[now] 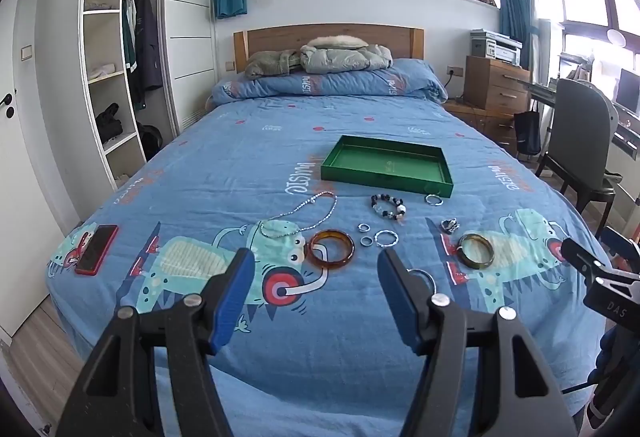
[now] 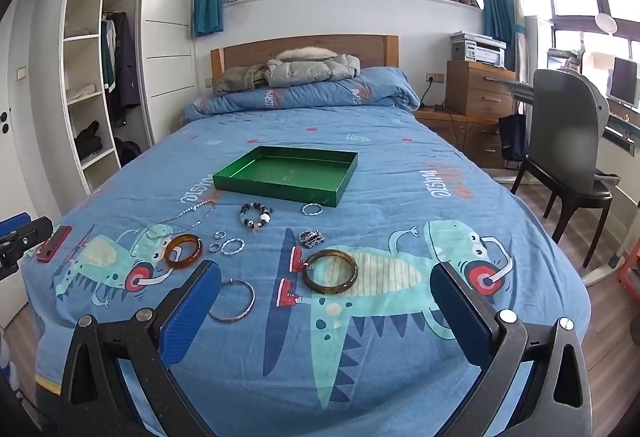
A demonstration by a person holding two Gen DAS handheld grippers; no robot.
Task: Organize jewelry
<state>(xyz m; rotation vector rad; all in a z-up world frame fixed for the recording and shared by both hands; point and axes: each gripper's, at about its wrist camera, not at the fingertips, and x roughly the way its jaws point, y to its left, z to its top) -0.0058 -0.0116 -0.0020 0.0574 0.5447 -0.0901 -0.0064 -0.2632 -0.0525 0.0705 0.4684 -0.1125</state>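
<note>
Two grippers, left gripper (image 1: 316,277) and right gripper (image 2: 326,291), both spread wide and holding nothing, above blue bedspread (image 2: 400,165), green tray (image 2: 288,173) far-centre, amber bangle (image 1: 331,249) near left, thin silver bangle (image 2: 233,300) fully visible only in right view, red phone (image 1: 96,249) clearest in left view.

Left gripper (image 1: 316,263) fingers spread wide, right gripper (image 2: 326,281) likewise, both empty

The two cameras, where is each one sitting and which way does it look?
Left wrist: sits on the left gripper, looks up the bed toward the headboard; its open blue fingers show, and the right gripper at the right edge.
Right wrist: sits on the right gripper, faces the same way; open fingers show.
Shared: green tray, amber bangle.
</note>
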